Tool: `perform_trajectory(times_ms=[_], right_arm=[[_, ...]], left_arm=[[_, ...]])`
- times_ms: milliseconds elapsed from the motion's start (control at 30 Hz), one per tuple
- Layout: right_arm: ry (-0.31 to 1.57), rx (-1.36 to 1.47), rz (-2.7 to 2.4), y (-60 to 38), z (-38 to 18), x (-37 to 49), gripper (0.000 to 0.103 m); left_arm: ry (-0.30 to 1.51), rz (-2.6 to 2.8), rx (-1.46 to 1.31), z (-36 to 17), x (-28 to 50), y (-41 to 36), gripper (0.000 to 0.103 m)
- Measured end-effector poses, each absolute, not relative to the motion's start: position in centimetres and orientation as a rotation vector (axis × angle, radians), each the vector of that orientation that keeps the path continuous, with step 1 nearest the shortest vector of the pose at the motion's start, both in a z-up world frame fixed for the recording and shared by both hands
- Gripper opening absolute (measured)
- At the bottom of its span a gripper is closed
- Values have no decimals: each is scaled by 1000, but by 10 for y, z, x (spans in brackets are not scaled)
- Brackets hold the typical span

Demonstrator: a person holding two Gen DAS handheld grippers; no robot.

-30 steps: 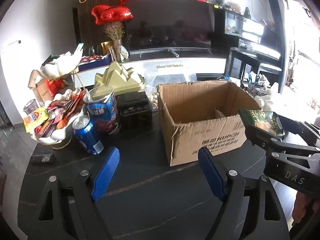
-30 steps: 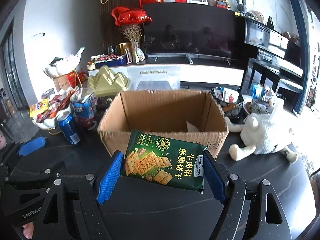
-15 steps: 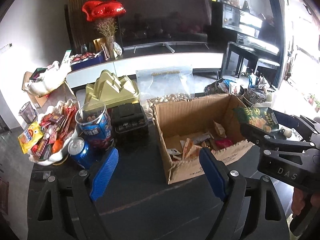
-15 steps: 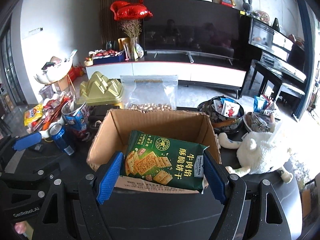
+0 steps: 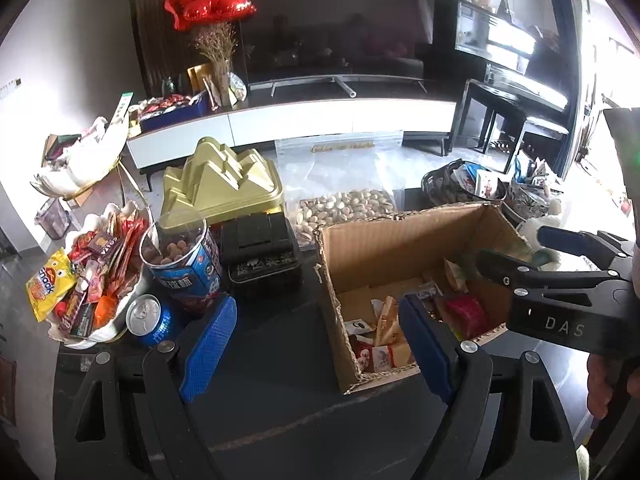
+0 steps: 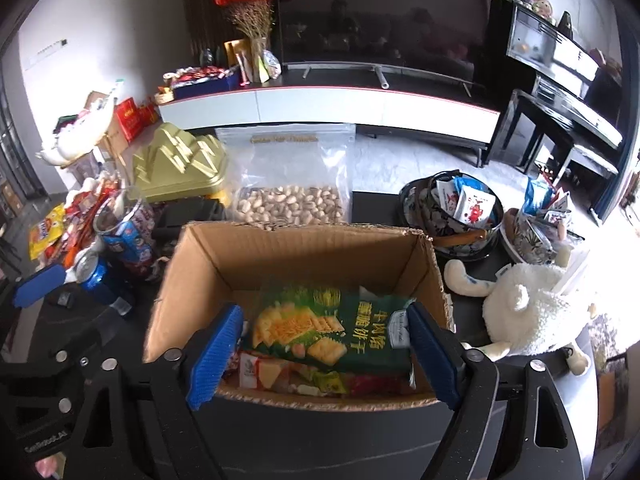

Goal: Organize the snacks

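Observation:
An open cardboard box (image 6: 208, 248) (image 5: 384, 232) stands on the dark table and holds several small snack packs. My right gripper (image 6: 322, 350) is above the box's near edge, its blue pads on the sides of a green cracker packet (image 6: 332, 328) that tilts down into the box. In the left wrist view the right gripper (image 5: 516, 256) reaches over the box's right wall. My left gripper (image 5: 316, 344) is open and empty, above the table left of the box.
A white bowl of snacks (image 5: 92, 280), a blue can (image 5: 148, 320), a nut tub (image 5: 180, 260), a black box (image 5: 260, 252), a gold tin (image 5: 224, 184) and a pistachio bag (image 6: 288, 184) crowd the left and back. Snack bowls (image 6: 456, 216) and a plush sheep (image 6: 532, 304) sit right.
Both grippers have risen and now look down into the box. The right gripper has carried the green packet forward over the box, and the packet now tips down inside it.

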State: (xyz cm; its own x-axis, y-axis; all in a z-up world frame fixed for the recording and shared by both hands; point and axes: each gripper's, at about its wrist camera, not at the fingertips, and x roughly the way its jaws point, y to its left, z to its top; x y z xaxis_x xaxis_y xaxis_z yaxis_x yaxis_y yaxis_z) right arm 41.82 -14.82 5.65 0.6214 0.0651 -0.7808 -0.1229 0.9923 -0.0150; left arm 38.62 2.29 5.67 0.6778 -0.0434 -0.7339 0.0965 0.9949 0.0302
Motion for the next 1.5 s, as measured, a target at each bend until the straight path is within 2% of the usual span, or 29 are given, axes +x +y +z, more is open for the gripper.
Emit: perform_trajectory(times_ms=[67,433,500,933,1000,1067,1500], right_arm=[[900,-74,99,-148,54,420,90],[872,-91,92,-153,56,392,90],[850,-83,83,-156,61,380,90],[736,-56,50,-174,77,282,90],[710,-53,47,-176,79,265,94],[682,-47,38,-178,81,247,98],[578,-26,34,-184,80,166,98]], left_arm=[[823,-63,78,54,388,24,83],[787,-45,87,62,367,21,83],[770,-44,93,65,357,19,87],[626,-13,123,86,262,8,101],[600,-3,129,88,245,7,103],[571,10,143,89,228,6,103],[458,38,141,84,145,5,103]])
